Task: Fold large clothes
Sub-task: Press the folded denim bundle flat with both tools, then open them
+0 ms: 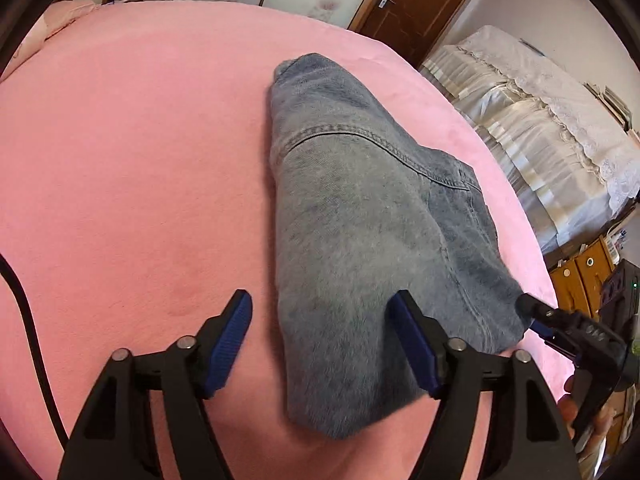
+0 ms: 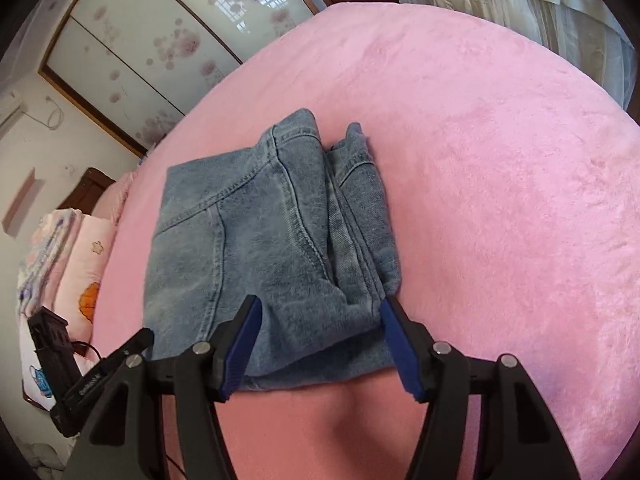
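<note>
A pair of faded blue jeans [image 1: 360,216] lies folded into a thick bundle on the pink bed cover [image 1: 132,168]. My left gripper [image 1: 322,314] is open, its blue pads on either side of the bundle's near end, holding nothing. In the right wrist view the jeans [image 2: 256,232] show stacked layers and seams. My right gripper [image 2: 320,320] is open over the bundle's near edge, empty. The right gripper also shows in the left wrist view [image 1: 560,320], at the jeans' right corner.
The pink cover [image 2: 500,160] spreads wide to the right of the jeans. Pillows [image 2: 76,264] lie at the bed's left end. A lace-covered sofa [image 1: 540,128], a wooden door [image 1: 420,0] and a wooden cabinet [image 1: 584,272] stand beyond the bed.
</note>
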`<move>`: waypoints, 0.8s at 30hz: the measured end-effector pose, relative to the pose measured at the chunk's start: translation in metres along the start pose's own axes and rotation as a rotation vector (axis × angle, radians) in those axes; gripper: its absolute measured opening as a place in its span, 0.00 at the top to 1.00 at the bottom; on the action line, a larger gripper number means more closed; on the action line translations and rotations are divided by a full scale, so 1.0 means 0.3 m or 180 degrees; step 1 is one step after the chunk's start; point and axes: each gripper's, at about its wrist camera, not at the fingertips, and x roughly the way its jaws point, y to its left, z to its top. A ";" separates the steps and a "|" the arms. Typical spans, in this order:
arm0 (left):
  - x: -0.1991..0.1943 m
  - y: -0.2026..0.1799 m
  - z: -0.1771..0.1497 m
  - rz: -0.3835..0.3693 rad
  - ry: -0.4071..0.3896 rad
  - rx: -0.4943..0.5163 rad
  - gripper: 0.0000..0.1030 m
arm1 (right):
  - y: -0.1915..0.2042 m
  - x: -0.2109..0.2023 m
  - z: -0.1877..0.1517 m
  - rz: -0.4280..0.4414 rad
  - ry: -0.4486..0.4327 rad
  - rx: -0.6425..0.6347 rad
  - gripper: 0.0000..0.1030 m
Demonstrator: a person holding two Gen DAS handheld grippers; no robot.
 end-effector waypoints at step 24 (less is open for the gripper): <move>-0.158 -0.245 0.103 0.0275 0.0054 0.0757 0.41 | 0.119 -0.182 -0.044 -0.0765 -0.0532 -0.0722 0.56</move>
